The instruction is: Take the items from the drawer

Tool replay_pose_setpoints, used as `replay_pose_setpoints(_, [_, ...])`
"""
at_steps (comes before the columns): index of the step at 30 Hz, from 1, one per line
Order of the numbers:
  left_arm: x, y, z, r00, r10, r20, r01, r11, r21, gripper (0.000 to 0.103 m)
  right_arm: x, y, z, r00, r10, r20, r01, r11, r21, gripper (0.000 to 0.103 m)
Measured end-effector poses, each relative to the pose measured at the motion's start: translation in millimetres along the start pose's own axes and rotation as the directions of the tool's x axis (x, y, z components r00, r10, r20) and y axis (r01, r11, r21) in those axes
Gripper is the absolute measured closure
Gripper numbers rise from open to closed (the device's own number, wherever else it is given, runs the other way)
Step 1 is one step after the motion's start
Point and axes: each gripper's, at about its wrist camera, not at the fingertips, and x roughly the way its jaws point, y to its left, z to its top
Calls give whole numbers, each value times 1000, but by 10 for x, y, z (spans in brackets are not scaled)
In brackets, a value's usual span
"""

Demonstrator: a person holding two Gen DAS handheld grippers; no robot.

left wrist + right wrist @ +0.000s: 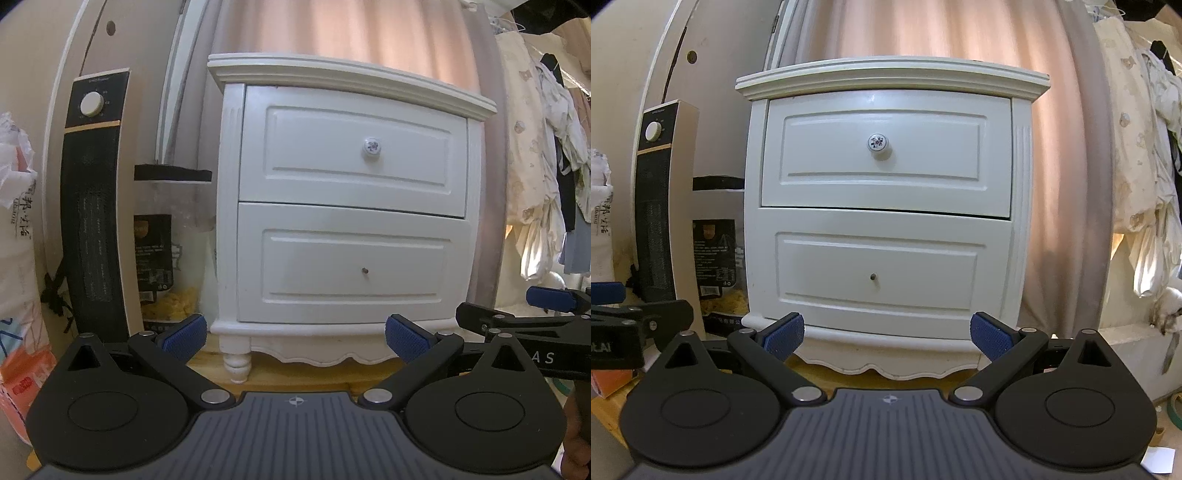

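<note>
A white painted nightstand (347,206) with a moulded top, fluted corners, a scalloped skirt and turned feet stands on a wooden floor (295,373), facing both cameras. Its two drawers have raised panel fronts. The top drawer (352,151) carries a round ceramic knob (371,147) with a dark pattern; the drawer sits slightly askew, with a thin dark gap along its lower edge. The bottom drawer (351,264) shows only a small dark stud or hole (365,270) at its centre. Both drawers are closed, so their contents cannot be seen.

The left gripper (295,338) hangs low before the nightstand, its blue ribbed fingers (186,336) spread wide and holding nothing. The right gripper (888,336) does the same, fingers (991,339) wide and apart from the furniture; its black arm shows at the right edge of the left view.

To the left of the nightstand stands a tall black-and-cream heater (94,206) with a white dial, and between them a dark printed bag (155,254) over something yellow. Pink pleated curtains (343,33) hang behind. Pale clothes (539,155) hang at the right.
</note>
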Motion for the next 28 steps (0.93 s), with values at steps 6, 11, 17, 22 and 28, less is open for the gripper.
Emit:
replay_pose_setpoints(6, [72,-31,-1,1000,-16,-21,16,1000,-6,0,-19,-59,10,1000,-15,11,15,1000,12,0])
replay_pose_setpoints(11, [95,-87,0,999,-25,-23,25,1000,2,0,-6,-121,-9,1000,-20,7,20,1000,22,0])
replay_pose_setpoints(17, [104,-125,7,999,-30,-29,30,1000,1,0,3,-178,-28,1000,-27,4,27,999,34,0])
replay_pose_setpoints(22, [92,-136,4,999,-29,-30,29,1000,-3,0,-17,-190,-45,1000,-26,7,26,999,43,0])
replay_pose_setpoints(28, [74,-145,0,999,-31,-29,31,1000,0,0,-41,-195,-50,1000,-27,9,26,998,53,0])
